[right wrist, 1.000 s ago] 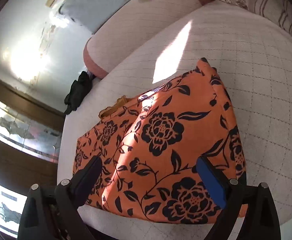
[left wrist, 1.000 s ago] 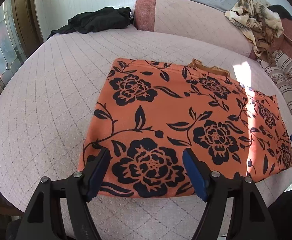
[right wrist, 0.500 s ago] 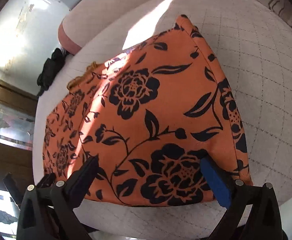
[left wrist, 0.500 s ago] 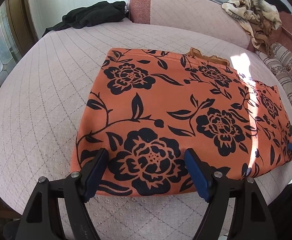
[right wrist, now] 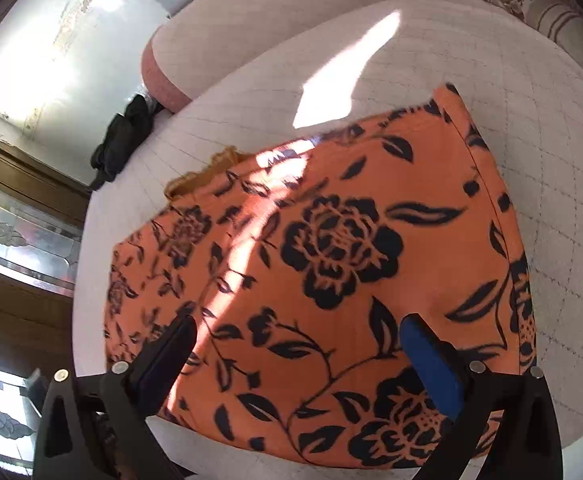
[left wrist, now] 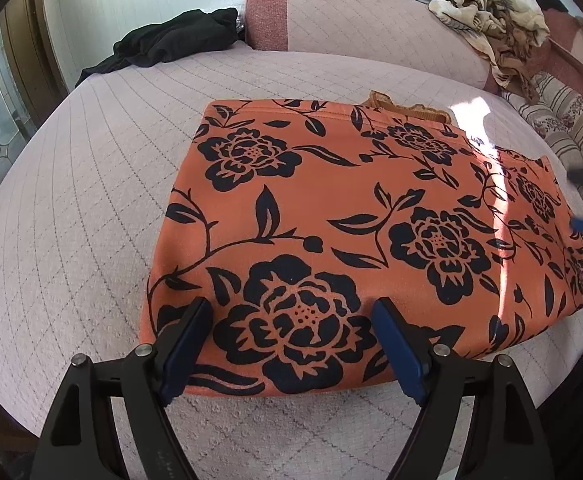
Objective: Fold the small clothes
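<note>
— Left claw (left wrist: 291, 344) hangs over the near hem of the orange floral garment (left wrist: 351, 220), its jaws opening wider than a second ago, with nothing pinched between the blue pads; the cloth simply lies beneath them.

— And the right claw (right wrist: 295, 360)?

— It has slid in across the bed (left wrist: 71, 200) from the side and now sits further over the garment than a moment ago, jaws spread wide, no fabric gripped. From the left wrist view, only its blue tips show at the garment's far right edge.

— So where does the garment stand?

— It lies flat and smooth on the quilted bed, a tan trim peeking past its far edge, well apart from the black clothing (left wrist: 171, 40) by the bolster. Both claws look to be lining up on the near edge, likely to pinch it for the next fold.
</note>
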`<state>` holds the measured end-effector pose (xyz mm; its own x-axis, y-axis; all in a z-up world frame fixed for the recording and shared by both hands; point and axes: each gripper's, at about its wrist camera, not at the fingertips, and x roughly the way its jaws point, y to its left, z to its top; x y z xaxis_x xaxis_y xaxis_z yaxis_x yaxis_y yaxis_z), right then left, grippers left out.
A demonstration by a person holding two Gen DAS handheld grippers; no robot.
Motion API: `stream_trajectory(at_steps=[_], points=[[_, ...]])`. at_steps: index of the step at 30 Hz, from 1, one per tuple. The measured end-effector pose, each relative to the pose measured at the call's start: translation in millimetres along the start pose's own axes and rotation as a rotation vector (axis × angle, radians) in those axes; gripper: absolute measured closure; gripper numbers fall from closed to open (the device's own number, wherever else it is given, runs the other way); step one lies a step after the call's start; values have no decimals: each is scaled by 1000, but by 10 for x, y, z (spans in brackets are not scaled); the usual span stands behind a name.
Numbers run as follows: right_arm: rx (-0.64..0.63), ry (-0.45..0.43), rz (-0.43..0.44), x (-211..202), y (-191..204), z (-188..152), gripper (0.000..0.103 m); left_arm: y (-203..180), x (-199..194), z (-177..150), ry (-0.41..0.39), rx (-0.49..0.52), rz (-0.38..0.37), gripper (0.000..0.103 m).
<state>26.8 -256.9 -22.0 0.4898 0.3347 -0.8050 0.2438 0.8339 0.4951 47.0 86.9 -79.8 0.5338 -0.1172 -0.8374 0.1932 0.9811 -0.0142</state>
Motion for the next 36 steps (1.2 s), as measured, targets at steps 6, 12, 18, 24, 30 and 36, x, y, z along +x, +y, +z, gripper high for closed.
stream_trajectory(at_steps=[6,12,18,24,30,36], points=[[79,31,-87,446,-322,344,0,-31,38,2,-6,13,3,17],[14,-60,-17,88,-123,263,0,-56,52,7,-7,20,12,16],[86,-27,-36,165,-392,180,1,-41,48,1,-12,25,6,16],[64,-65,113,-261,-102,-240,1,-52,36,-5,-16,30,15,16],[253,-62,249,-318,-392,-1135,1,0,-17,-31,-33,-1,4,16],[465,-168,296,-423,-924,-1228,1,7,-114,-24,-72,-54,28,16]])
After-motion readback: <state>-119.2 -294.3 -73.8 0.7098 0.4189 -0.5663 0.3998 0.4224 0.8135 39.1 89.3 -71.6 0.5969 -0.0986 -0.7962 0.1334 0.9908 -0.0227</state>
